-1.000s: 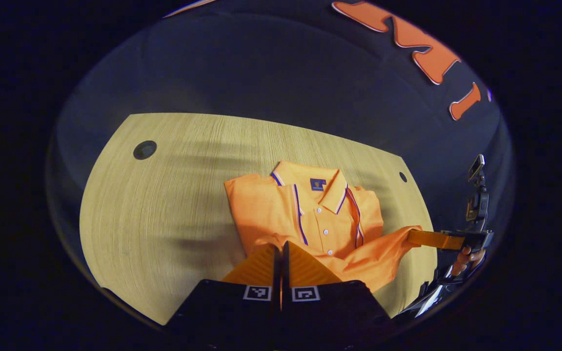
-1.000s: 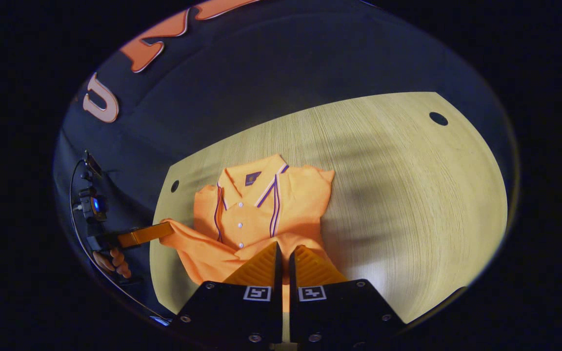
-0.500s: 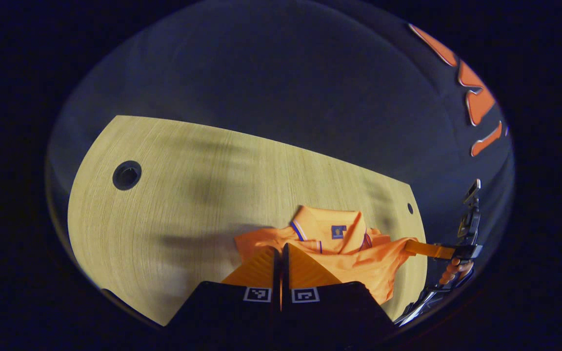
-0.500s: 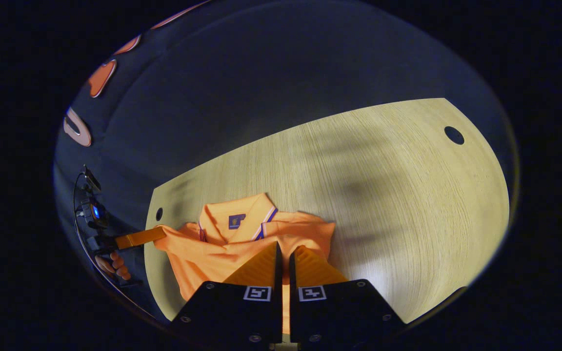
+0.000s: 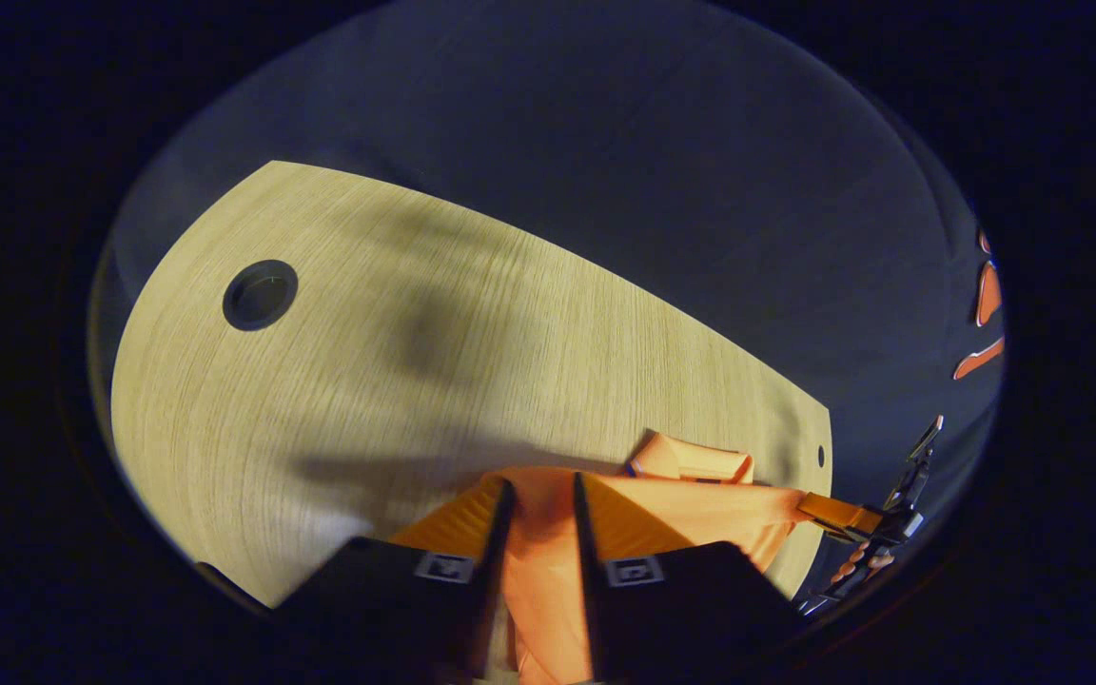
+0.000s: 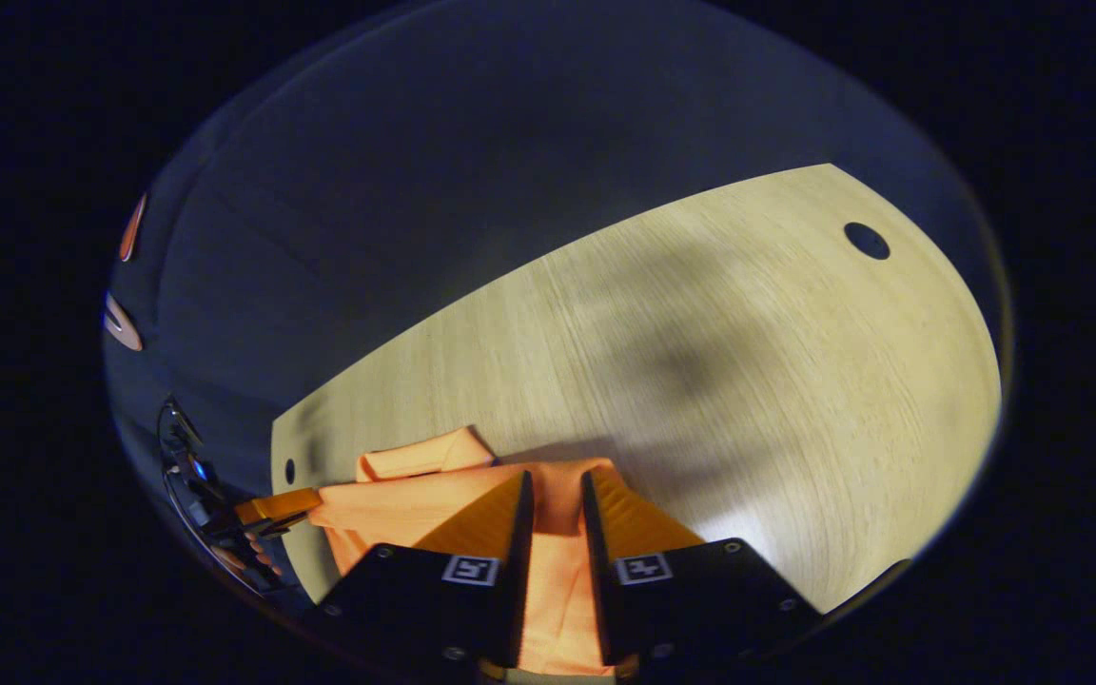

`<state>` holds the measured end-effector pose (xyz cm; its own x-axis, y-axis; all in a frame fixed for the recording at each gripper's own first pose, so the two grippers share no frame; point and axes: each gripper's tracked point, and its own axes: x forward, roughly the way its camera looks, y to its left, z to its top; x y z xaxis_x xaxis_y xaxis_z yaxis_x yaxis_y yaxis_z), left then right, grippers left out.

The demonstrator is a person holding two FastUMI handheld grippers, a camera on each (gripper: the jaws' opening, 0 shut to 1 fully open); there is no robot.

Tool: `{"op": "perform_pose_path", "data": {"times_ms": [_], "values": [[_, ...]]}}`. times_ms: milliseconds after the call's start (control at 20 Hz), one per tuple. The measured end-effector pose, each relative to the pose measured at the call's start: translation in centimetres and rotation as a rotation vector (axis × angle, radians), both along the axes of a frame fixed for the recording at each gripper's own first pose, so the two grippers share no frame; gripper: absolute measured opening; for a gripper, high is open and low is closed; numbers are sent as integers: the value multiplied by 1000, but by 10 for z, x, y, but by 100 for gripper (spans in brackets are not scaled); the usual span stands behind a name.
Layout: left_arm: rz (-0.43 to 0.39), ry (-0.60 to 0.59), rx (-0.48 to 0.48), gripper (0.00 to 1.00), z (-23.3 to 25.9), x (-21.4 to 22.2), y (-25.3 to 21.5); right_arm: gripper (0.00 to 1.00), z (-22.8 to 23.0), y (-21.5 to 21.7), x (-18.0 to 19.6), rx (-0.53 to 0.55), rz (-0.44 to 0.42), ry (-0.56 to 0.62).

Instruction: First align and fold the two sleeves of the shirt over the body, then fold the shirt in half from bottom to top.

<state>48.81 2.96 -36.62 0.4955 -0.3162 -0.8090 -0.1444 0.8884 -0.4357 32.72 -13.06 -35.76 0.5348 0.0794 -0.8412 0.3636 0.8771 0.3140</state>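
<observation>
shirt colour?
Plain orange shirt on the light wood table; clearest in the right gripper view.

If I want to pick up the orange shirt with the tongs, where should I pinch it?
Pinch the shirt at its folded front edge, one corner per tongs, coming in low from the near table side. That edge lies nearest and is thin enough to slip between the fingers. The collar sits at the far end.

No legible text, brand or number found. Each gripper body carries a small square black-and-white coded marker on either finger base, one pair on the left gripper [image 5: 538, 487] and one on the right gripper [image 6: 556, 480]; patterns only, no characters
</observation>
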Motion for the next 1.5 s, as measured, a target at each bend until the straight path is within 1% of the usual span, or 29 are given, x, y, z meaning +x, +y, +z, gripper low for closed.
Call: {"op": "perform_pose_path", "data": {"times_ms": [50,100,150,200,250,300,350,400,500,650,750,800,850,1000,1100,1250,1300,1350,1400,1500], "values": [[-16,-1,22,48,3,-3,2,42,2,-4,-2,-25,5,-11],[-22,-8,53,66,8,-2,3,63,9,-6,-6,-38,15,-21],[-30,-15,86,85,12,-4,5,69,16,-7,-8,-44,18,-35],[-39,-41,119,95,17,-5,5,72,25,-6,-13,-46,22,-49],[-49,-67,151,96,25,-7,5,82,34,-6,-19,-58,26,-67],[-63,-89,179,100,33,-11,4,87,40,-5,-24,-76,33,-88],[-77,-115,203,97,44,-19,3,89,48,-4,-30,-96,44,-108],[-88,-136,225,97,53,-27,-2,91,55,-1,-38,-116,53,-127],[-117,-187,264,96,71,-47,-11,92,73,6,-57,-145,79,-162],[-141,-264,288,96,91,-78,-44,94,94,22,-86,-184,104,-228],[-131,-321,313,97,107,-106,-49,93,95,40,-107,-196,119,-248],[-136,-330,318,99,116,-123,-53,94,96,46,-118,-202,127,-260],[-133,-343,330,99,121,-135,-55,94,96,51,-128,-213,135,-261],[-112,-417,336,99,147,-166,-68,94,115,57,-159,-240,153,-298],[-86,-503,342,99,176,-194,-64,94,134,60,-171,-271,160,-350],[-52,-648,322,99,226,-229,-70,94,169,62,-192,-313,156,-451],[-45,-697,321,98,237,-241,-66,94,181,60,-201,-340,153,-486],[-42,-740,332,99,243,-253,-64,94,194,61,-209,-365,154,-524],[-40,-768,355,99,238,-258,-65,94,205,64,-217,-386,158,-559],[-43,-805,384,98,242,-272,-75,94,225,70,-231,-419,178,-627]]}}
